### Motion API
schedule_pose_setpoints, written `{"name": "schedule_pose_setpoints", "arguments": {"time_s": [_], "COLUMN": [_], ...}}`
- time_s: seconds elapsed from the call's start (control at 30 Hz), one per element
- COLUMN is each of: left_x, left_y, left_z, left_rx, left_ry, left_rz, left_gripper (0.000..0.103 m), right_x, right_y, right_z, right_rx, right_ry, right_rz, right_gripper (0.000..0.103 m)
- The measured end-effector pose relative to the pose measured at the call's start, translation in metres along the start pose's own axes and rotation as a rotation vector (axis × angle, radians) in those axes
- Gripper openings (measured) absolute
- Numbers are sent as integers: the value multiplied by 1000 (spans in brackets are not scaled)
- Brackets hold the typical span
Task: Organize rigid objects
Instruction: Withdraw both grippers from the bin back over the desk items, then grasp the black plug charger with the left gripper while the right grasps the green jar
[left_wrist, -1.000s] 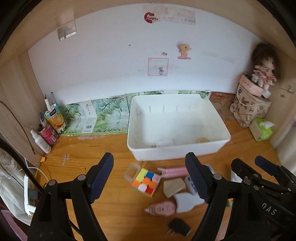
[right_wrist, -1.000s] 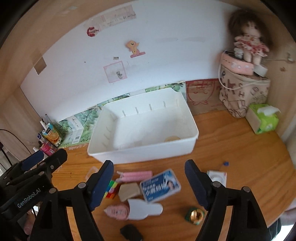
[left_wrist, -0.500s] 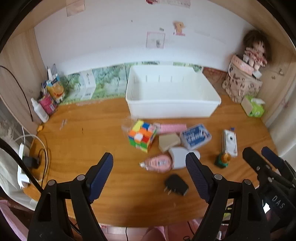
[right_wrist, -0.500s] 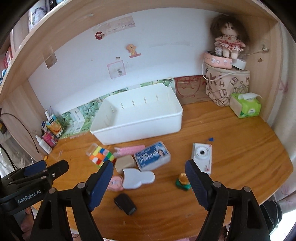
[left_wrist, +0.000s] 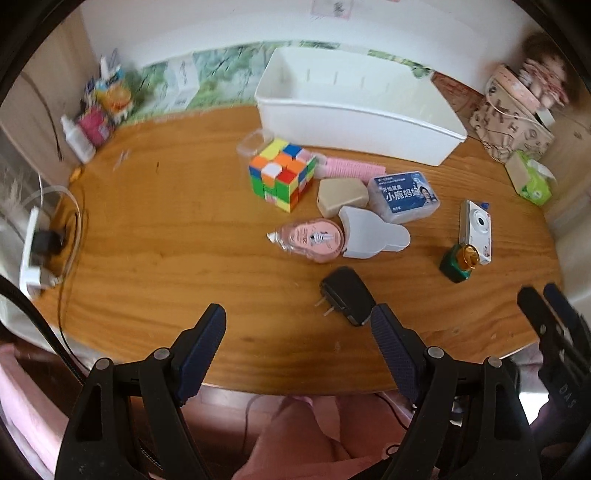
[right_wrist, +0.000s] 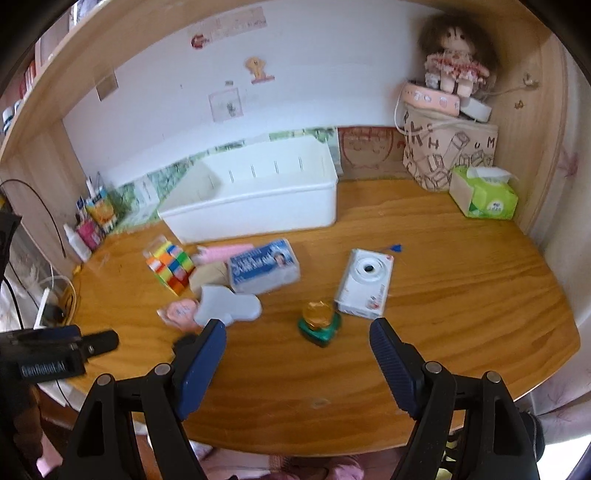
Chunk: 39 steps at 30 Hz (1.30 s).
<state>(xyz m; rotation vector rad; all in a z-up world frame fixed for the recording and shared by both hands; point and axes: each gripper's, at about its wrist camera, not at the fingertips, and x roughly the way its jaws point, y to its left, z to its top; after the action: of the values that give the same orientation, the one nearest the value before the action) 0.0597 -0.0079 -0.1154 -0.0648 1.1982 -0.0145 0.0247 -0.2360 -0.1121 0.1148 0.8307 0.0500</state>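
Black charger (left_wrist: 347, 295) lies just beyond the left gripper (left_wrist: 299, 332) — jaws wide, empty.

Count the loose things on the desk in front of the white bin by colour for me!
Pink: 2, comb, tape roll
White: 2, camera, scoop
Blue: 1, box
Black: 1, plug
Green: 1, bottle
Tan: 1, wedge
Multicoloured: 1, cube
Total: 9
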Motion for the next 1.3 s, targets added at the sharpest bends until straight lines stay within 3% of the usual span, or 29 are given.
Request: {"name": "schedule_pose_setpoints", "arguments": {"time_s": [0.2, 0.5, 0.9, 1.3], "left_x": [28, 54, 86, 109], "left_y": [-4, -21, -33, -27], "left_z": [-7, -7, 1, 3], "left_rx": [-126, -254, -408, -546], "left_ry": [137, 230, 302, 332], "left_rz": [10, 17, 41, 112], "left_gripper": [84, 84, 84, 84], "right_x": [14, 38, 74, 114], "right_y": [-29, -52, -51, -17], "right_z": [1, 14, 32, 33], "right_rx": [-54, -169, -385, -641], "right_ry": [71, 164, 258, 392], "right_rz": [35, 110, 219, 369], "right_gripper": [81, 82, 82, 82]}}
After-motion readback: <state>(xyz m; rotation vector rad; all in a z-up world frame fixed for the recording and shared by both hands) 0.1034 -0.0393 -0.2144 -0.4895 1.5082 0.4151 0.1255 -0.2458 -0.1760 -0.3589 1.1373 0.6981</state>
